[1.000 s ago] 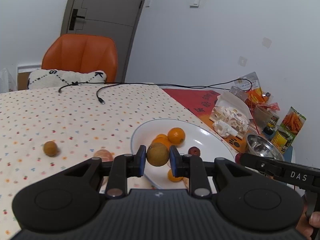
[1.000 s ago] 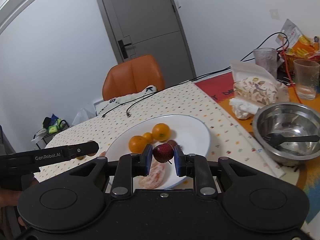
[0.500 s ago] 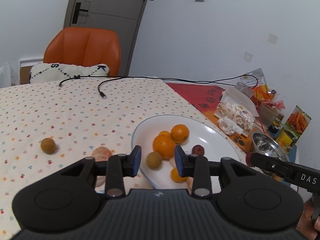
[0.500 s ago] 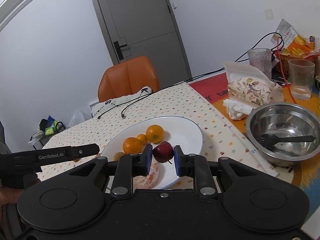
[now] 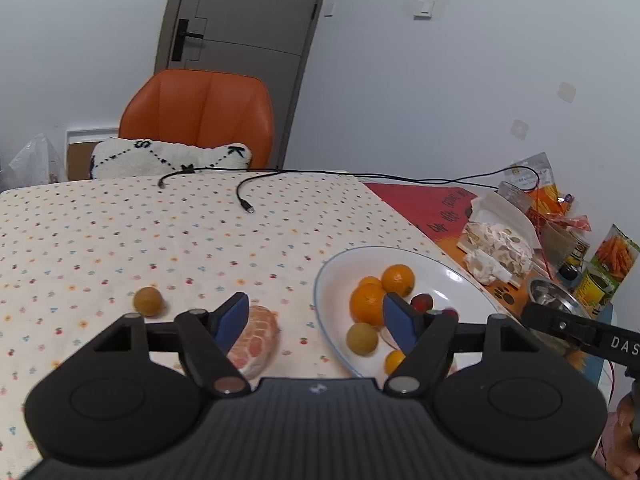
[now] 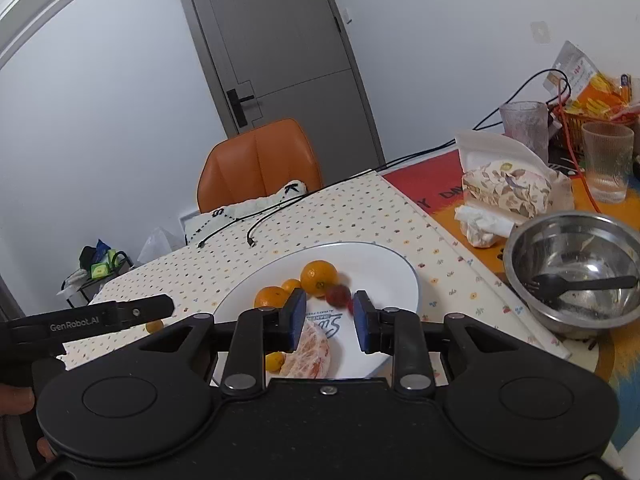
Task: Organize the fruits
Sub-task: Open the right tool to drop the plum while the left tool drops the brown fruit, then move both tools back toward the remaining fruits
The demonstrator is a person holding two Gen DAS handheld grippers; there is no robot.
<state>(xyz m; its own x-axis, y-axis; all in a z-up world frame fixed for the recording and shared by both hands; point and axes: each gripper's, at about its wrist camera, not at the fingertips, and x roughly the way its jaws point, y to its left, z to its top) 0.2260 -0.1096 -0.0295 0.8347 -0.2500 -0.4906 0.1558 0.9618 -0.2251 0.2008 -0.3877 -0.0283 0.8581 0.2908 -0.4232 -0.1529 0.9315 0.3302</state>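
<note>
A white plate point(image 5: 452, 280) point(image 6: 380, 264) holds oranges point(image 5: 368, 304) point(image 6: 319, 278), a yellow-brown round fruit point(image 5: 362, 338), a small red fruit point(image 5: 422, 302) and a peeled citrus piece point(image 6: 312, 350). My left gripper point(image 5: 316, 316) hangs wide open and empty over the plate's left rim. Below its left finger another peeled citrus point(image 5: 256, 340) lies on the tablecloth, with a small brown fruit point(image 5: 148, 301) further left. My right gripper point(image 6: 329, 316) is open above the plate. Just beyond its fingertips is a blurred red fruit point(image 6: 338, 295), free of the pads.
A steel bowl point(image 6: 576, 276) with a black fork sits right of the plate. Behind it are a tissue pack point(image 6: 508, 192), two glasses point(image 6: 606, 160) and snack packets. Black cables point(image 5: 244, 196) cross the far tablecloth. An orange chair point(image 5: 200, 116) stands at the far edge.
The left gripper let the yellow-brown fruit go onto the plate, opened wide and drifted left. The right gripper opened and released the red fruit over the plate.
</note>
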